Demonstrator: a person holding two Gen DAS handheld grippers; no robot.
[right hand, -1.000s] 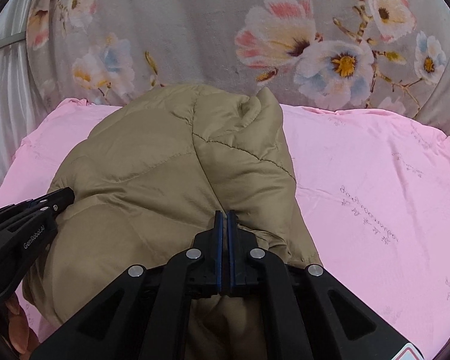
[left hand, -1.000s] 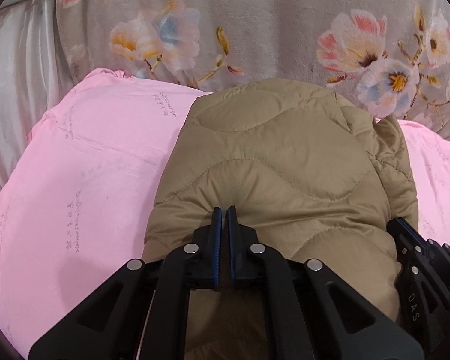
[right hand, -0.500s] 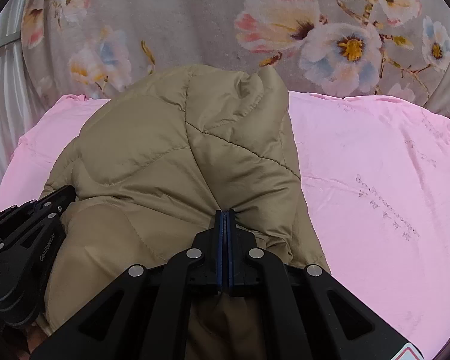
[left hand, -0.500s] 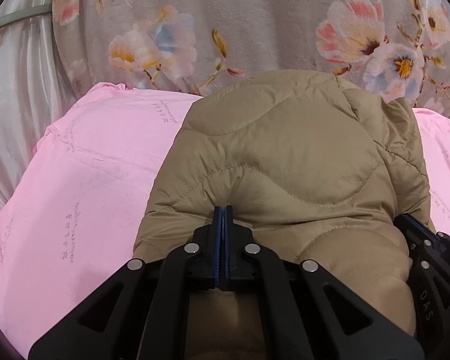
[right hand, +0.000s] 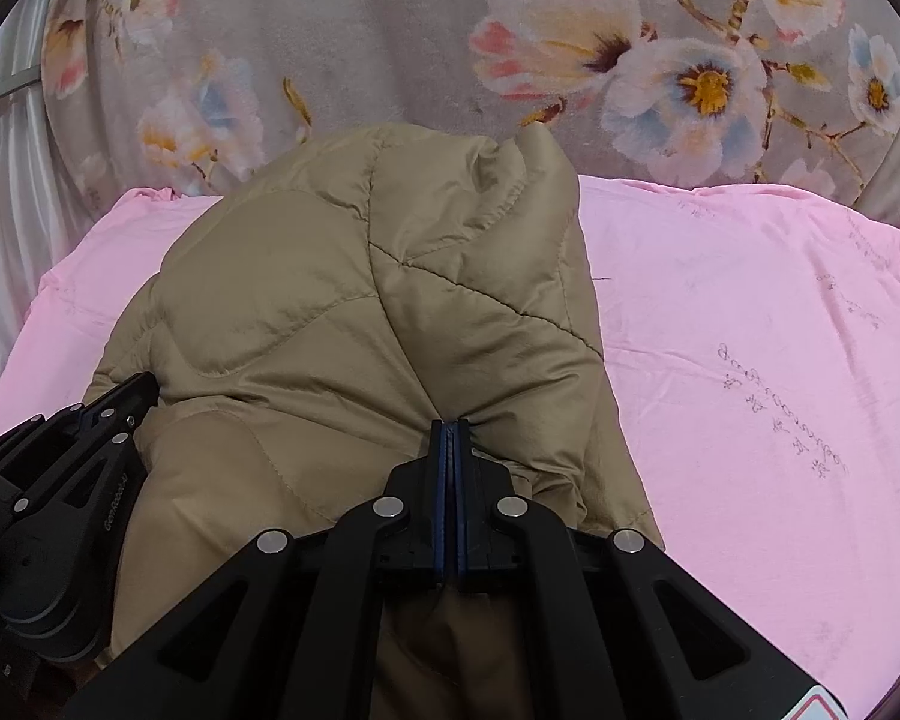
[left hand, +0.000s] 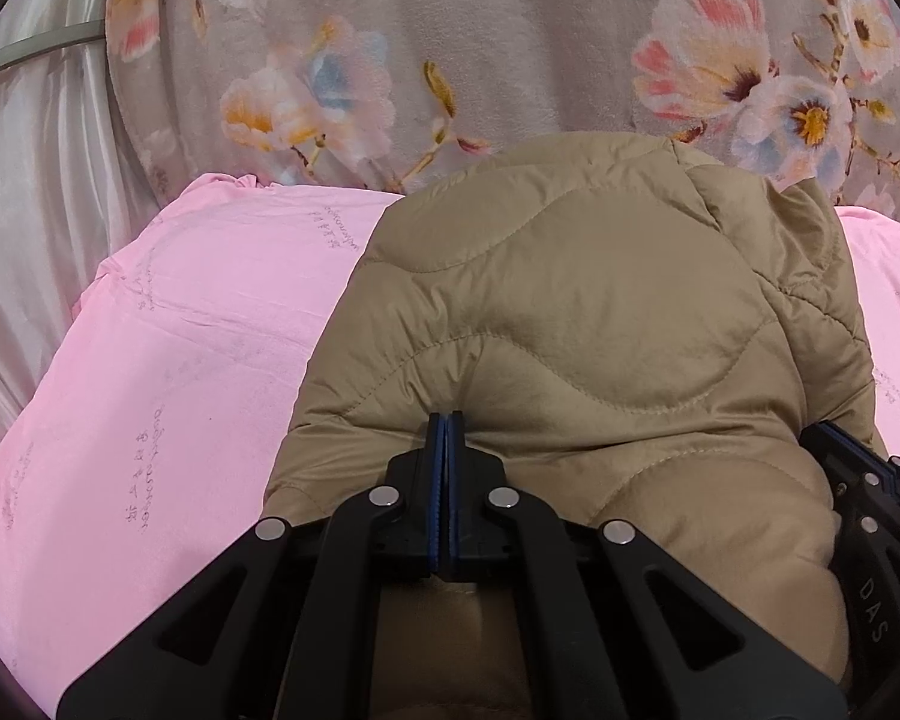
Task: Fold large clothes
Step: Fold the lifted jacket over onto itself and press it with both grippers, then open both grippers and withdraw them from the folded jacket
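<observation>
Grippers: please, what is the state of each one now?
Left gripper: closed, pinching the tan quilted jacket.
Right gripper: closed, pinching the same jacket.

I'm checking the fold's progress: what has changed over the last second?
The tan quilted jacket has bunched up and now reaches further up in both views, covering more of the grey floral blanket. The left gripper and right gripper stay clamped on its near edge. The pink sheet lies as before.
</observation>
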